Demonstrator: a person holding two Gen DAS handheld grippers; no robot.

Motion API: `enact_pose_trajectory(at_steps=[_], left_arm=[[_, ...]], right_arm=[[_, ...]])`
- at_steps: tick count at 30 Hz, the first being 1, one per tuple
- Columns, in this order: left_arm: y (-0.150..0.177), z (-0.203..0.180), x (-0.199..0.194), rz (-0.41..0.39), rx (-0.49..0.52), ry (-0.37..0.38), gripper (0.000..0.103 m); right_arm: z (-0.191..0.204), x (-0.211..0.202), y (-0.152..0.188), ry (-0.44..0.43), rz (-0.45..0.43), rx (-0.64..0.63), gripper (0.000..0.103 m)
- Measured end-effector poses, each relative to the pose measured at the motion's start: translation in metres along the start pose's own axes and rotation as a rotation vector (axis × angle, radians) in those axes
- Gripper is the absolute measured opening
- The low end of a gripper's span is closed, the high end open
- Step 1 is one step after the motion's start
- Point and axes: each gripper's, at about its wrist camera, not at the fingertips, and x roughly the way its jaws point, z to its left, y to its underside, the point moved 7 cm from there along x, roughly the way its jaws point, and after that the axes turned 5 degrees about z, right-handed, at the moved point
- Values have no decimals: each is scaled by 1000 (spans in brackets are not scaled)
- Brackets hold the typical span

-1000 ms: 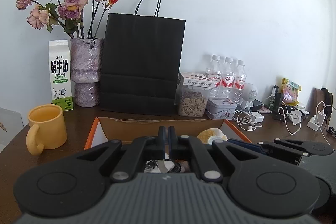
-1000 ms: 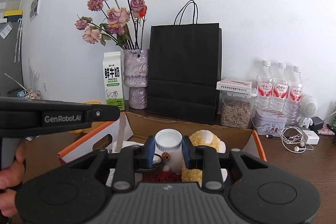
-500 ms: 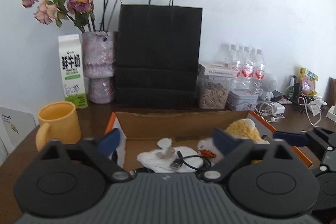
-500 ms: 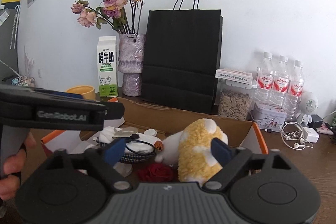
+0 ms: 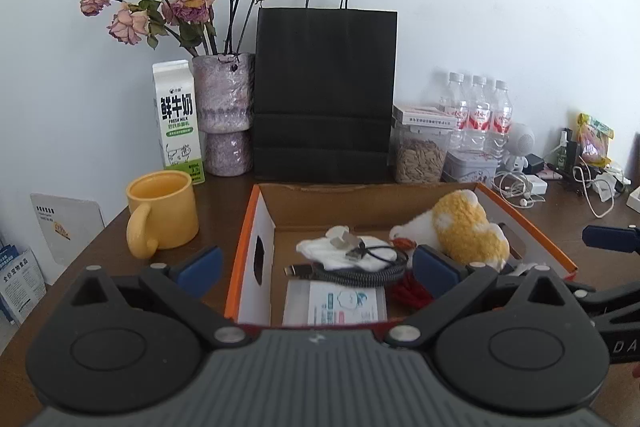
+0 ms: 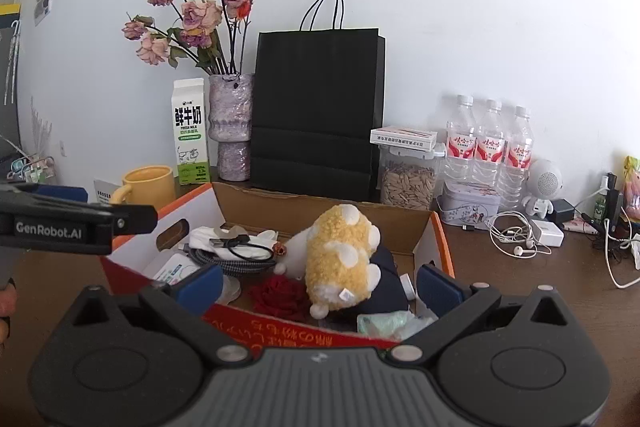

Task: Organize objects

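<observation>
While both grippers gape wide and empty, the plush toy hides the box's far corner

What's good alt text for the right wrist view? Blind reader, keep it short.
The right claw hangs open and empty over an orange-edged cardboard box holding a yellow plush toy, coiled cables and a red fabric rose. Behind the box stand a black paper bag, a milk carton and a vase of dried roses. The left claw enters at the left edge.
</observation>
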Motion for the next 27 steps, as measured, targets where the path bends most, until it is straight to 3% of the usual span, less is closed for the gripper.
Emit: enact_pose_trajectory(at_steps=[11, 27], left_arm=[[51, -8, -39, 134, -5, 18, 103], [67, -12, -59, 148, -1, 15, 103]], right_arm=[[3, -56, 32, -35, 46, 57, 103], [10, -75, 49, -34, 62, 64, 103]])
